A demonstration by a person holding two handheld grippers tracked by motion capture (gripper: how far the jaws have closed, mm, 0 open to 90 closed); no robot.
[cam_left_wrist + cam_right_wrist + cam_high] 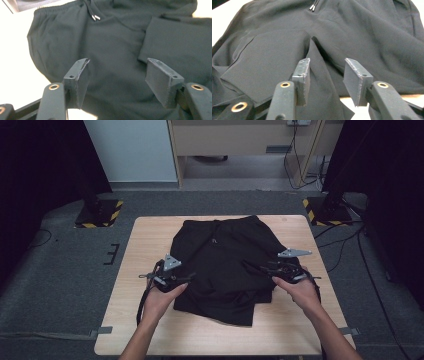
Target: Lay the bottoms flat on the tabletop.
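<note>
Under folded black shorts, table partly hidden.

overall light: pretty dim room in the high view, soft light from above, sides of the frame nearly black
worktop: the pale wooden worktop is the brightest thing up there; in both gripper views it blows out to plain white
garment: the black fabric garment with a drawstring swallows detail, folds barely read from above, clearer up close
shadows: soft and faint, just a thin dark edge under the cloth
focus: high view a bit soft and grainy; in the gripper views the near black jaws look slightly blurred
glare: small glints on the brass rivets
</note>
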